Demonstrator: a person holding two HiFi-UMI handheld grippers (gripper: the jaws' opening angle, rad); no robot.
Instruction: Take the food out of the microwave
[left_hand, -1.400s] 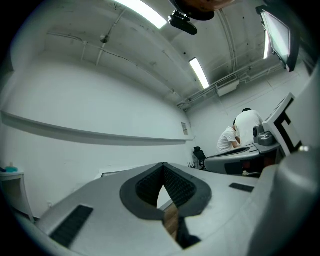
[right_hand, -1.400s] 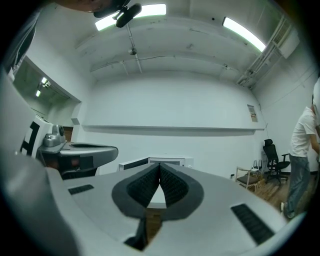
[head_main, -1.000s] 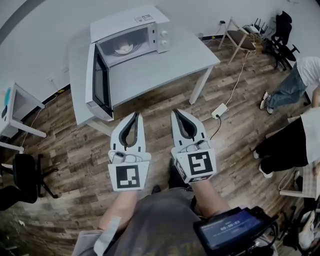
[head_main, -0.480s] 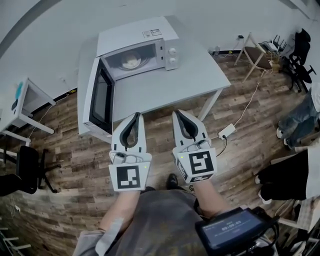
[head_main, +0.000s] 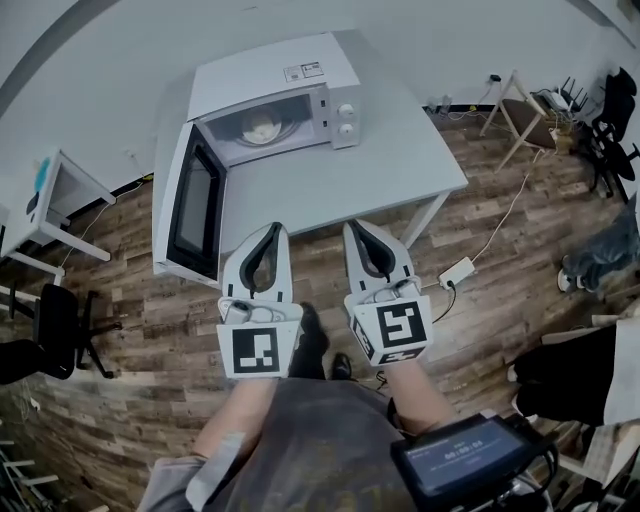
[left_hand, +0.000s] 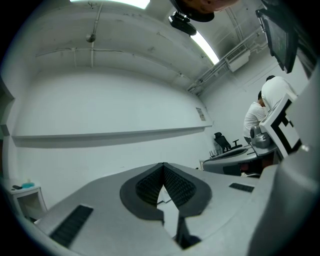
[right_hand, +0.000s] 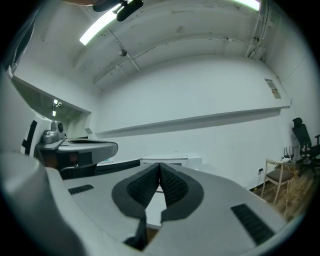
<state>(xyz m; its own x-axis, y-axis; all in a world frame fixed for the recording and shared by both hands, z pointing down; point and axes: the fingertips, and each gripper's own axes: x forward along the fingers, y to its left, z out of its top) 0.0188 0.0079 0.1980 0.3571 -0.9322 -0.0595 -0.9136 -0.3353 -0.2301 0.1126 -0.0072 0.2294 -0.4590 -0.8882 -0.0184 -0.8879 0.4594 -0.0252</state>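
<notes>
Food (head_main: 262, 127): a pale round dish lying deep in the microwave's cavity. It is small and hazy in the head view, so what it holds cannot be told.
Food's axis: the dish looks round, so no long axis or pointing direction can be read. Its open side faces up.
Microwave (head_main: 275, 75): white, standing at the far end of the grey table (head_main: 330, 180), its opening facing the person.
Door (head_main: 195, 205): swung fully out at the microwave's left side, its dark window edge-on, its lower end past the table's near edge.
Left gripper (head_main: 271, 228): in front of the microwave, close beside the door's free end. The jaw tips meet, with nothing between them (left_hand: 163, 165).
Right gripper (head_main: 356, 225): in front of the microwave, below its control knobs, at the table's near edge. It is closed tip to tip and empty (right_hand: 159, 165).
Cut off: in the right gripper view only the microwave's top strip (right_hand: 172, 161) shows above the jaws, and the cavity is covered.
Left gripper view: its own jaw bodies fill the lower half, and only a sliver of the table shows through the gap.
Floor: a white power strip (head_main: 457, 272) lies to the microwave's right, beyond the table leg.
</notes>
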